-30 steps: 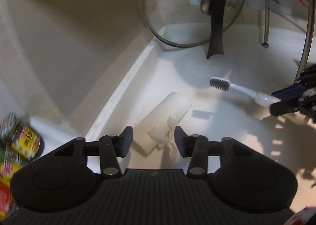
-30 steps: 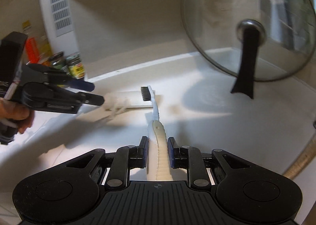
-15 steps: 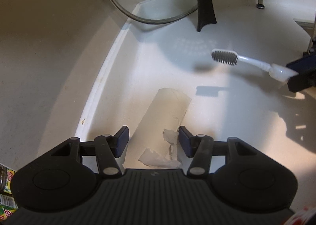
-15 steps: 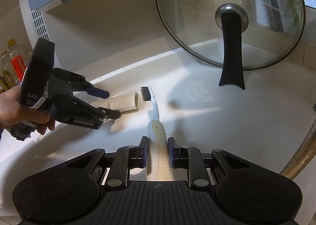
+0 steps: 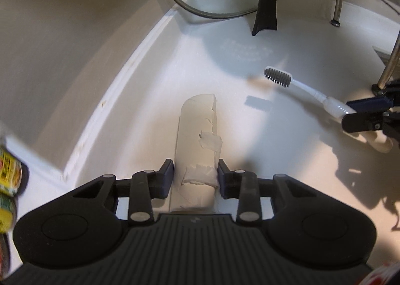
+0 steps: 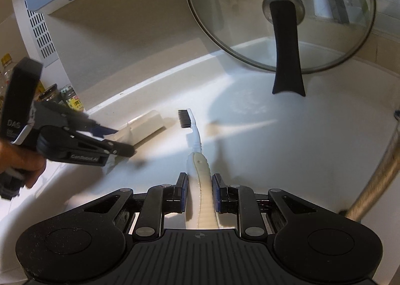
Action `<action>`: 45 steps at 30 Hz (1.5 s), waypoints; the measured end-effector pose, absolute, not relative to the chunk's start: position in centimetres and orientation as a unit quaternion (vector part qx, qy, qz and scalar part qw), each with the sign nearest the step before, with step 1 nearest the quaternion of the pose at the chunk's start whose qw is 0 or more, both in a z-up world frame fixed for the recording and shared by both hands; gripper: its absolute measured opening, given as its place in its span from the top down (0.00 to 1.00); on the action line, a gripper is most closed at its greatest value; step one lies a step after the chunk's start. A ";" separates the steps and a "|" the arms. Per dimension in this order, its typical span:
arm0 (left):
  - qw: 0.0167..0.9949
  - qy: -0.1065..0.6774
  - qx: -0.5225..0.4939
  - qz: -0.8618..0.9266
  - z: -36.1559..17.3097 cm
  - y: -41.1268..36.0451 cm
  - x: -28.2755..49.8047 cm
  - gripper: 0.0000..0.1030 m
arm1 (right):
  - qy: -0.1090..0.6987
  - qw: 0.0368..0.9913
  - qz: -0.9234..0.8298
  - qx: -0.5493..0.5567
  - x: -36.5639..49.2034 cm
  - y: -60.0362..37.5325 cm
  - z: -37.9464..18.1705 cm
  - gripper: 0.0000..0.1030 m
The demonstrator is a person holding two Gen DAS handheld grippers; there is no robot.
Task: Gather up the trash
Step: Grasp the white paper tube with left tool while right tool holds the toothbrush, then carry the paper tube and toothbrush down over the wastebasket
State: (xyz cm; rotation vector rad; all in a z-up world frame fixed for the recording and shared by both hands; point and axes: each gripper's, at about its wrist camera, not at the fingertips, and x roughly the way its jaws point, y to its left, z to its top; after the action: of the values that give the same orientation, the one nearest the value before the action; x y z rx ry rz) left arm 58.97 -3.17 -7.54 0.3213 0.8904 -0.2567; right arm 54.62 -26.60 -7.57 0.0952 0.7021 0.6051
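Left to right across the white table (image 6: 287, 147).

Far left, right wrist view: blurred jars and bottles with yellow labels (image 6: 72, 102), print too blurred to read. A hand (image 6: 22, 162) holds the left gripper (image 5: 195, 176); its black body reads "DAS" on the side and "GenRobot.AI" along the lower arm.

The left gripper's fingers are closing around the beige cardboard toilet-roll tube (image 5: 197, 139), which lies on its side on the table near the wall, scraps of white tissue stuck to it. In the left wrist view both pads appear to touch the tube's near end; tube lies between them, pointing away from the camera.

Centre: white toothbrush with black bristles (image 6: 193, 132), held off the table, head forward, just beside the tube's far end. The right gripper (image 6: 199, 193) has its fingers closed on the ribbed cream handle.

Right, behind: round glass pot lid with a black handle (image 6: 285, 42), upright, leaning against the wall. A metal pole (image 6: 375, 180) crosses the far right edge.
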 end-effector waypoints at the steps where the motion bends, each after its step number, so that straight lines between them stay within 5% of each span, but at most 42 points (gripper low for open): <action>1: 0.883 0.428 0.147 -0.122 -7.5 -3.1 58.6 0.69 | 0.340 0.894 0.290 0.047 54.3 -26.6 -7.6 0.80; 24: 0.908 0.406 0.021 -0.099 -4.3 -0.7 43.9 0.70 | 0.340 0.901 0.263 0.065 43.7 -24.1 -6.1 0.80; 45: 0.917 0.386 -0.013 -0.103 -3.1 1.9 26.5 0.70 | 0.313 0.902 0.288 0.074 25.6 -20.6 -3.4 0.80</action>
State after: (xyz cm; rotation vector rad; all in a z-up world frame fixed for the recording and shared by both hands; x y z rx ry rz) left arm 26.54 1.86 -3.09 -0.0272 0.7938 -0.2116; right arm 25.62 -20.63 -3.42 0.1537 0.6483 0.5964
